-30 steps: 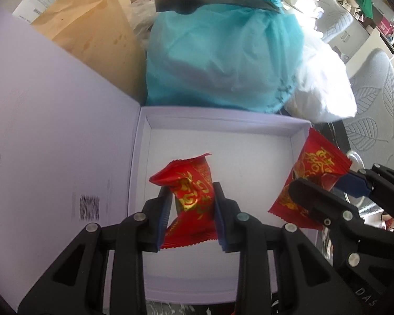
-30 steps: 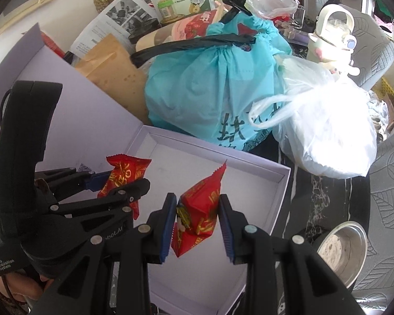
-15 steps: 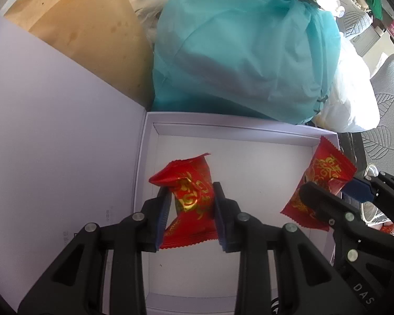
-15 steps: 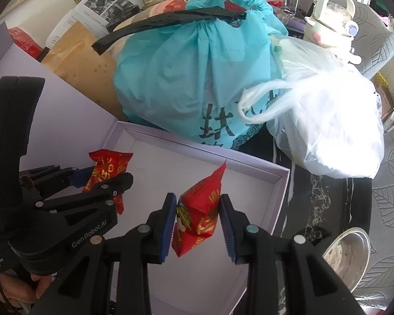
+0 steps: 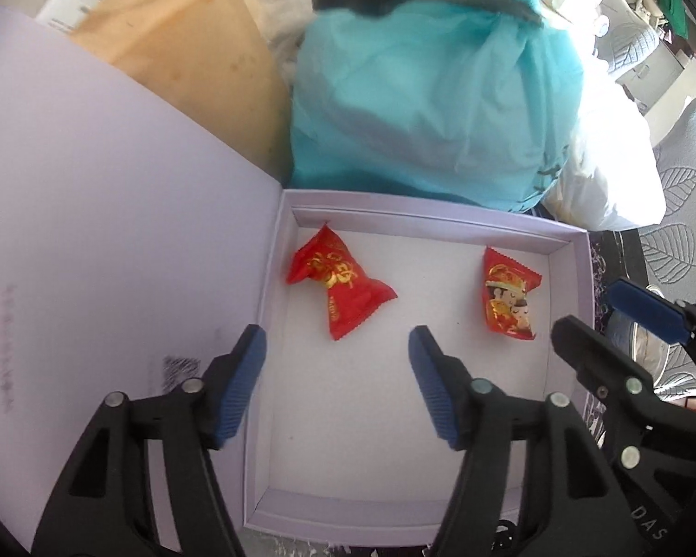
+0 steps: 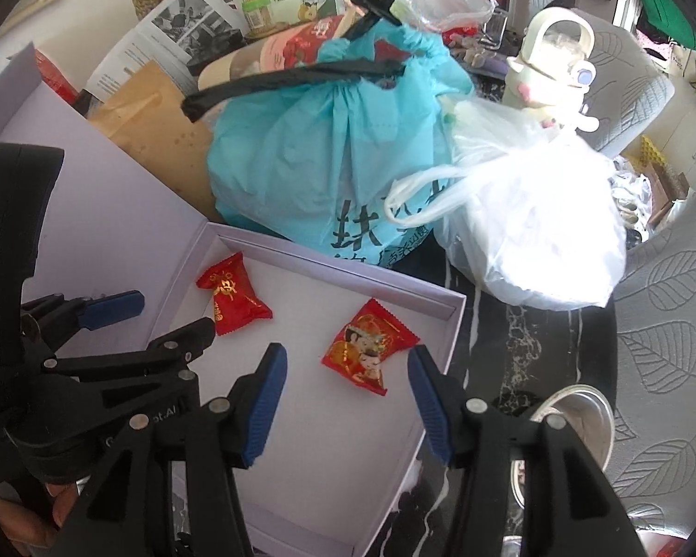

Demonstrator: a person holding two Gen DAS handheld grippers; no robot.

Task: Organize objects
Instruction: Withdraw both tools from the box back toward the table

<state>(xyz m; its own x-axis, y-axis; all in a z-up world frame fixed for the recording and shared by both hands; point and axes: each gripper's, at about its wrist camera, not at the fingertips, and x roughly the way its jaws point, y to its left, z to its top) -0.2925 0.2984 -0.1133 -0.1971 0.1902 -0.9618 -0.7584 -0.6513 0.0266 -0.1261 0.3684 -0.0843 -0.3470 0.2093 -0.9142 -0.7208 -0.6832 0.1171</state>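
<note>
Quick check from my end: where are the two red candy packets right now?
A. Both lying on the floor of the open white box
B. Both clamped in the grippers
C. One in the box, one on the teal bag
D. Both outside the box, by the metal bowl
A: the gold-lettered packet and the cartoon-figure packet both lie loose on the floor of the white box, ahead of the open left gripper and right gripper.

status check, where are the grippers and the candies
Both hand-held grippers, left and right, just opened, empty. Two red candies lying in the lilac box. Nothing in the way.
</note>
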